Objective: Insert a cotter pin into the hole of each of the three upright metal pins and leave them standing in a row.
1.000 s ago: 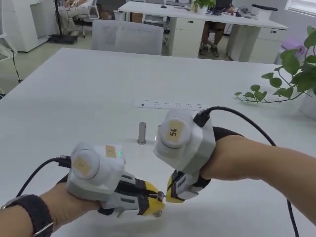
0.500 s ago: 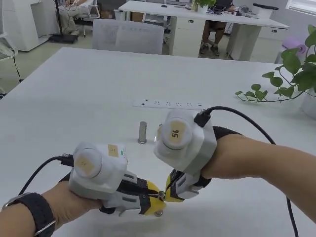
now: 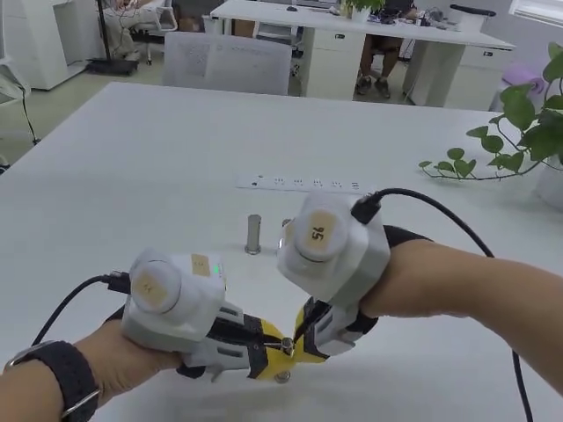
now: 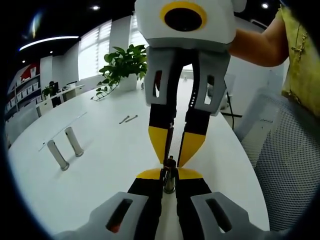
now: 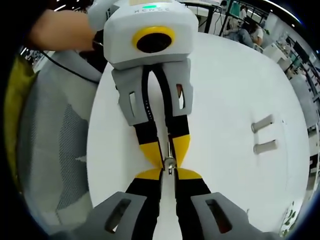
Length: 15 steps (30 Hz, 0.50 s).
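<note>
White surface (image 3: 132,176). Left tool (image 3: 280,348) clamps metal pin (image 4: 169,182); right tool (image 4: 171,152) pinches cotter pin (image 4: 171,136) at its tip. Next, likely: line up hole.

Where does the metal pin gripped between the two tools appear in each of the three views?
Head view: held pin bottom centre, under the meeting yellow tips.
Left gripper view: held pin lower centre, in the left tool, below the cotter pin.
Right gripper view: held pin centre, just above the right tool.
Shared landmark: the standing pins.
</note>
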Available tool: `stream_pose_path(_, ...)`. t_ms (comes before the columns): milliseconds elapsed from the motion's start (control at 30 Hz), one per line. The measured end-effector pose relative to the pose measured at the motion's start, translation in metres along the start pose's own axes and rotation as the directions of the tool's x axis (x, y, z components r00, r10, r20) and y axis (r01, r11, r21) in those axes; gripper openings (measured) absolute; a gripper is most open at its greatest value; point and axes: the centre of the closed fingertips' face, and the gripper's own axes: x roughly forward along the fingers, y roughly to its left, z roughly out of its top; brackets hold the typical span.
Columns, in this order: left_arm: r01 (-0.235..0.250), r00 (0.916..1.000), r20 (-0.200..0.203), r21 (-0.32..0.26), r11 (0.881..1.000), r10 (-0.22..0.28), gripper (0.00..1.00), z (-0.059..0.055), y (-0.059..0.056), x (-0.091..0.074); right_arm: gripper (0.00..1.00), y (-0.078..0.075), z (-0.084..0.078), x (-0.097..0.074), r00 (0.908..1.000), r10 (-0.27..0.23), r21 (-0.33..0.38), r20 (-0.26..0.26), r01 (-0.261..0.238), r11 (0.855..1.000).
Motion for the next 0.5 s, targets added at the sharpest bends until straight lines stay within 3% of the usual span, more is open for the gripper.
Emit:
stream_pose_path(233, -0.003, 1.0, 0.001, 0.002, 1.0, 0.003, 0.07, 0.0, 0.001, -0.001, 0.14, -0.002, -0.008, -0.009, 0.9995, -0.019, 0.036, 0.026, 0.018, 0.999)
stream_pose_path(500, -0.016, 0.9999, 0.0, -0.015, 1.0, 0.016, 0.07, -0.004, 0.008, -0.009, 0.13, -0.009, -0.023, -0.022, 0.994, -0.054, 0.157, 0.095, 0.039, 0.987)
